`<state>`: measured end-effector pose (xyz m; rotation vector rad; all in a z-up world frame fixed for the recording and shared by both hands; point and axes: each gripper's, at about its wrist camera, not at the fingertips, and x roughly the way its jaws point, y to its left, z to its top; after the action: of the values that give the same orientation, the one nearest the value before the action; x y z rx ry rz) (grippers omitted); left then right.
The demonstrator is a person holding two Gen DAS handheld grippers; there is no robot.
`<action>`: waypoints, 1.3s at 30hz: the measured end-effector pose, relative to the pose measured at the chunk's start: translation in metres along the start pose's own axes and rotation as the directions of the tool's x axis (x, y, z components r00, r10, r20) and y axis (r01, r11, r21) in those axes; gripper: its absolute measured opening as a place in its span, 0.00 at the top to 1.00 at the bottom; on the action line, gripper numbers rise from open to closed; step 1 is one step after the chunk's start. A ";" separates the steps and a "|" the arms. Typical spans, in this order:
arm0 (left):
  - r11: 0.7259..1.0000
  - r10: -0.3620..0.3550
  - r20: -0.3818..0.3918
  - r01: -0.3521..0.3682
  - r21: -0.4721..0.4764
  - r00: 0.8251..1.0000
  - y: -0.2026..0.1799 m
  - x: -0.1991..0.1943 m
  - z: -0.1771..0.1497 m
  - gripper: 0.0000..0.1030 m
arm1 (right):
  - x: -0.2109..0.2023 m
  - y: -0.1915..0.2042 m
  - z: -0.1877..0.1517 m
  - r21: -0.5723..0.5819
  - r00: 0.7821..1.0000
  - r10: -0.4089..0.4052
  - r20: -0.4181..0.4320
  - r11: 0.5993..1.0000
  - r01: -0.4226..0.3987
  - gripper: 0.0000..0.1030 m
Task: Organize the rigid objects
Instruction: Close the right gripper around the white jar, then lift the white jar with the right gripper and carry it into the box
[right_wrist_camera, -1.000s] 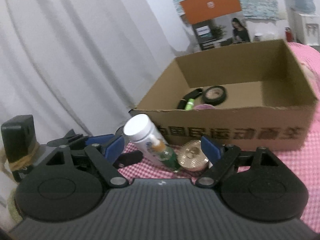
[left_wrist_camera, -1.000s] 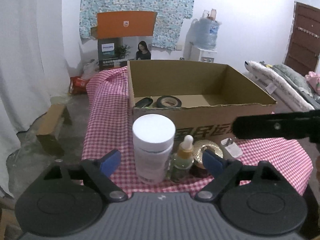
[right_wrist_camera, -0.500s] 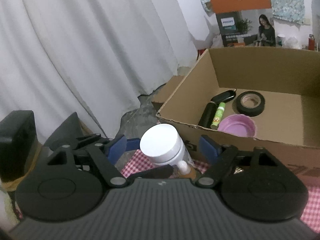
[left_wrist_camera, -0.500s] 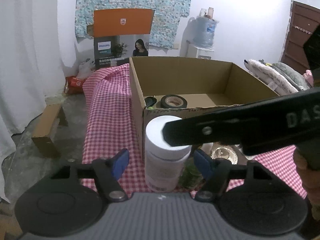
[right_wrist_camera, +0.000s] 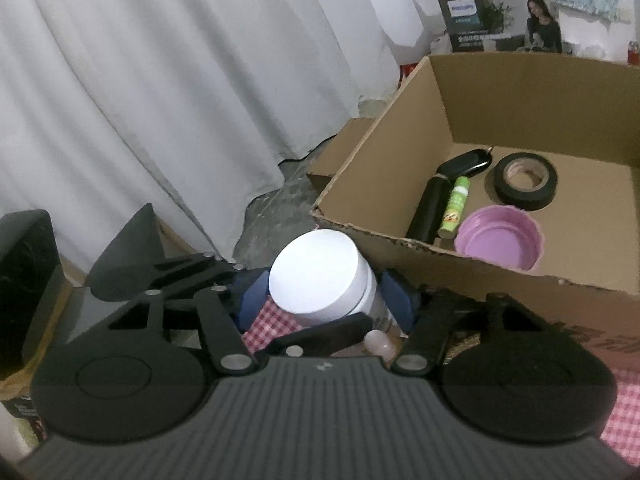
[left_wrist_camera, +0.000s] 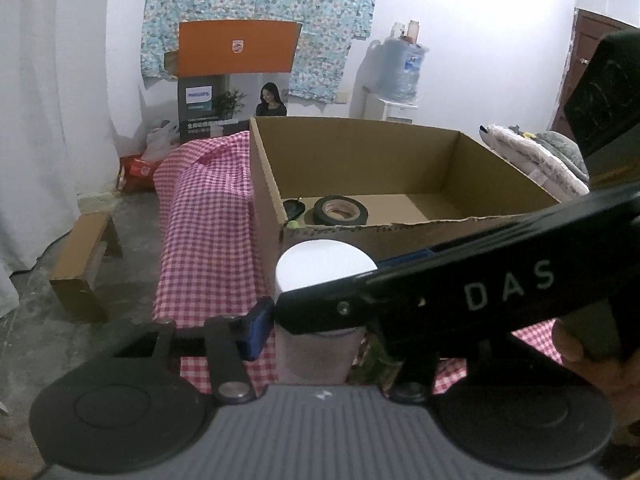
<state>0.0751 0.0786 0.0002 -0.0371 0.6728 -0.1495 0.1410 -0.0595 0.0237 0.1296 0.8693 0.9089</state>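
A white-lidded jar (left_wrist_camera: 326,258) stands on the checked cloth just in front of the cardboard box (left_wrist_camera: 360,140). My left gripper (left_wrist_camera: 316,336) straddles the jar with its jaws closing. Its left pad (left_wrist_camera: 258,328) rests on the jar's side, and its other pad is hidden behind the right gripper's finger (left_wrist_camera: 440,292). In the right wrist view, the right gripper (right_wrist_camera: 326,300) brackets the same jar (right_wrist_camera: 316,276). Its jaws are also closing, with slim gaps at both blue pads (right_wrist_camera: 396,300). A dropper bottle's tip (right_wrist_camera: 378,342) shows beside the jar.
The box (right_wrist_camera: 520,88) holds a black tape roll (right_wrist_camera: 524,176), a pink lid (right_wrist_camera: 500,236), a black tube (right_wrist_camera: 430,208), a green tube (right_wrist_camera: 454,208) and a key fob (right_wrist_camera: 468,160). White curtains (right_wrist_camera: 160,80) hang at the left. A low cardboard bench (left_wrist_camera: 80,256) stands on the floor.
The right gripper swung in from the right, across the left view, and came over the jar. Both pairs of jaws narrowed around the jar. The left gripper edged closer.
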 end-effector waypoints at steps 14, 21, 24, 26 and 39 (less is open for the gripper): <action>0.998 0.055 0.083 -0.056 0.016 0.995 -0.009 -0.041 0.011 0.47 | -0.025 0.026 0.003 -0.055 0.998 0.037 0.053 0.998 -0.034 0.42; 0.994 0.083 0.183 -0.095 0.057 0.979 -0.033 -0.082 0.042 0.47 | -0.078 0.048 0.016 -0.118 0.981 0.077 0.177 0.991 -0.056 0.42; 0.994 0.070 0.213 -0.086 0.066 0.974 -0.047 -0.088 0.061 0.47 | -0.103 0.049 0.024 -0.130 0.970 0.069 0.231 0.991 -0.040 0.42; 0.995 0.054 0.221 -0.072 0.072 0.974 -0.057 -0.086 0.076 0.47 | -0.119 0.044 0.033 -0.121 0.965 0.059 0.254 0.992 -0.029 0.42; 0.990 -0.125 0.074 0.120 0.068 0.989 -0.100 0.032 0.163 0.47 | -0.168 -0.084 0.088 0.089 0.967 -0.083 0.242 0.994 0.063 0.42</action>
<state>0.1883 -0.0273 0.1161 -0.0229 0.5879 -0.2868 0.2052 -0.2143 0.1465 0.2730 0.6754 0.7702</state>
